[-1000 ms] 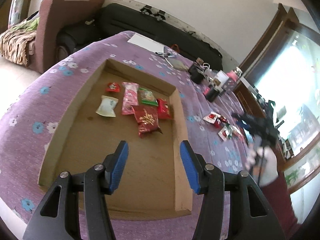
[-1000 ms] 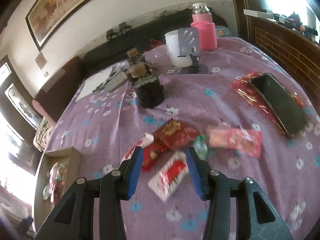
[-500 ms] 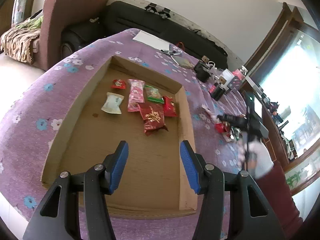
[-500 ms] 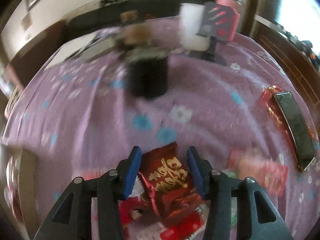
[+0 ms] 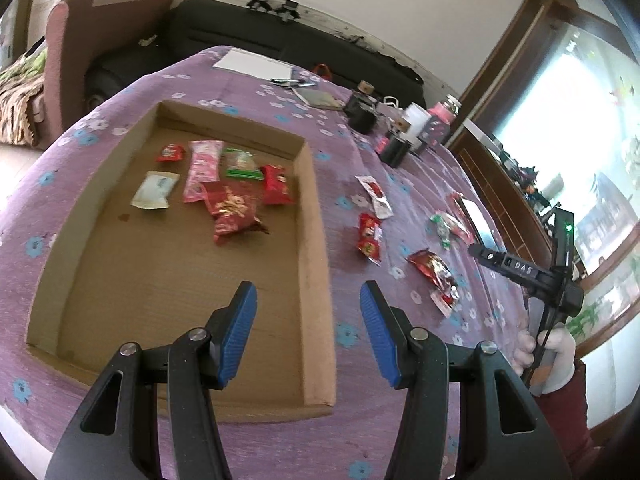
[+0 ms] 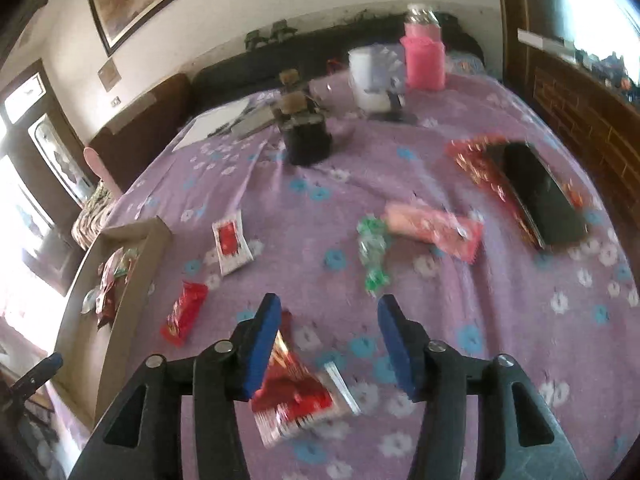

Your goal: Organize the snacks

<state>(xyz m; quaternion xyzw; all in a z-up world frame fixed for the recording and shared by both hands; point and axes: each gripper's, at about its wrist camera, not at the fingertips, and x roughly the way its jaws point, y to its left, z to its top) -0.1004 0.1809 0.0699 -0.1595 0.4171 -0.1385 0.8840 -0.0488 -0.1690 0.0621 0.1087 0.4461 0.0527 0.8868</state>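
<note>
A shallow cardboard tray (image 5: 316,240) lies on the purple flowered cloth and holds several snack packets (image 5: 228,208) at its far end. My left gripper (image 5: 308,330) is open and empty above the tray's near right corner. My right gripper (image 6: 326,342) is open above the cloth, with a red foil packet (image 6: 294,396) lying below, close to its left finger. Loose on the cloth are a small red packet (image 6: 184,314), a white-and-red sachet (image 6: 231,245), a green candy wrapper (image 6: 374,254) and a pink packet (image 6: 434,228). The tray's edge (image 6: 132,276) shows at the left.
A black phone (image 6: 540,196) lies on a red packet at the right. A black jar (image 6: 308,140), a white cup (image 6: 368,76) and a pink bottle (image 6: 424,60) stand at the back. Paper and pens (image 5: 256,64) lie far off. A sofa lies beyond.
My right gripper has pulled back and up from the dark-red packet; the view has widened over the cloth, and the packets lie more spread out. My left gripper has barely moved.
</note>
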